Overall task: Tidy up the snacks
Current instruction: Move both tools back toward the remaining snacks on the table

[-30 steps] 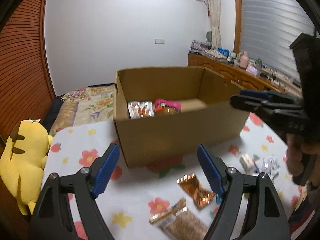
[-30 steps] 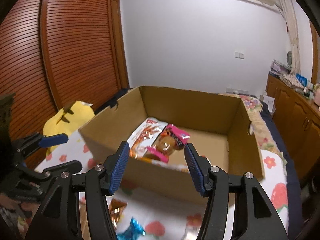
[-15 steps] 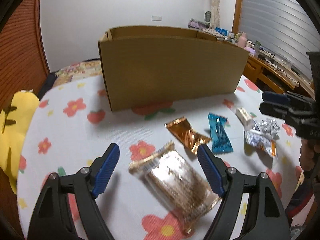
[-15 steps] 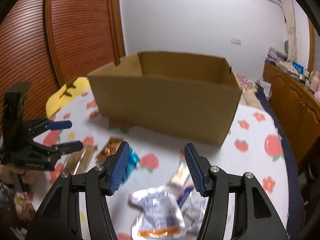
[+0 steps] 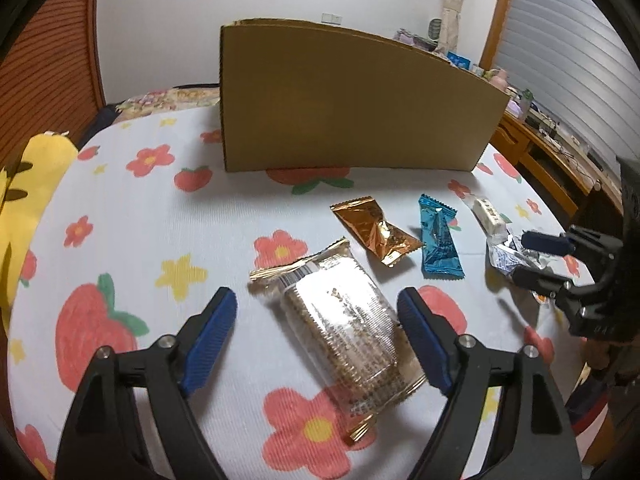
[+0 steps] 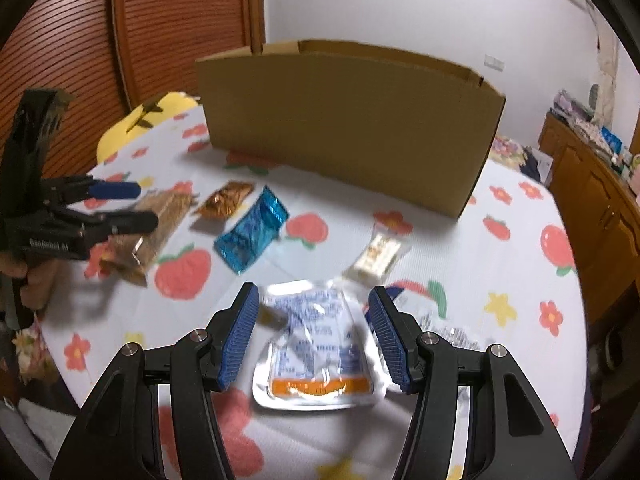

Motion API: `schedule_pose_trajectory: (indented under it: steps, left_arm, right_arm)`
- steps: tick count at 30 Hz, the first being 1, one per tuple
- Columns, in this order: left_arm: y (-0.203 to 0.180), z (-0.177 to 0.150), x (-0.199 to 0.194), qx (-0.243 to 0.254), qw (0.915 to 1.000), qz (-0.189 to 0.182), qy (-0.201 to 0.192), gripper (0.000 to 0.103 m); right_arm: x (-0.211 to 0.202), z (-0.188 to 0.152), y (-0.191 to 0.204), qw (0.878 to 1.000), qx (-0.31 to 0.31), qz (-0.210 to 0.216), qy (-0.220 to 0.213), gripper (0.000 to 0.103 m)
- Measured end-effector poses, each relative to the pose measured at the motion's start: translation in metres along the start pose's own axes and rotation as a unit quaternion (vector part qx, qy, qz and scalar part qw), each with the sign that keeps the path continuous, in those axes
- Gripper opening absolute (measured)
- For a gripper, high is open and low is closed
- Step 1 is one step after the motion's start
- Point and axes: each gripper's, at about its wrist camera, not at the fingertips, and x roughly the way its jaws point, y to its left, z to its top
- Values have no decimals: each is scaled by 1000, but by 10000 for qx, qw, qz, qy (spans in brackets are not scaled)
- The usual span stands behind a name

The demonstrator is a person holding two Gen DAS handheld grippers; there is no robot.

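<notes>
My left gripper (image 5: 316, 320) is open, its jaws on either side of a clear pack of brown biscuits (image 5: 340, 320) lying on the flowered tablecloth (image 5: 120, 220). My right gripper (image 6: 314, 320) is open, its jaws either side of a silver and white pouch (image 6: 316, 352) with an orange band. A cardboard box (image 5: 348, 100) stands at the back; its inside is hidden. Between the grippers lie a copper foil packet (image 5: 376, 232), a blue foil packet (image 5: 438, 240) and a small white bar (image 5: 488, 216). The right gripper also shows in the left wrist view (image 5: 536, 258).
A yellow plush toy (image 5: 20, 208) sits at the table's left edge. A wooden sideboard (image 6: 600, 184) with small items runs along the right wall. A slatted wooden wardrobe (image 6: 160, 32) stands behind on the left. More silver wrappers (image 6: 452, 336) lie beside the pouch.
Both grippers have dropped from above the box down to the tablecloth. The left now straddles the biscuit pack and the right straddles the silver pouch. Both stayed open.
</notes>
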Motion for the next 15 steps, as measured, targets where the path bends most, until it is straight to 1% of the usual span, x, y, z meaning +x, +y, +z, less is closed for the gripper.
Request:
schedule_pose_trajectory:
  steps: [10, 12, 15]
  left_arm:
    - [0, -1, 5, -52, 9999, 57, 92, 92]
    - [0, -1, 8, -84, 9998, 41, 151, 92]
    - [-4, 0, 9, -54, 9997, 123, 198, 92]
  right_arm:
    - [12, -8, 1, 9995, -90, 117, 273, 59]
    - [15, -8, 3, 9994, -133, 104, 296, 60]
    - [17, -8, 6, 9993, -190, 43, 303, 61]
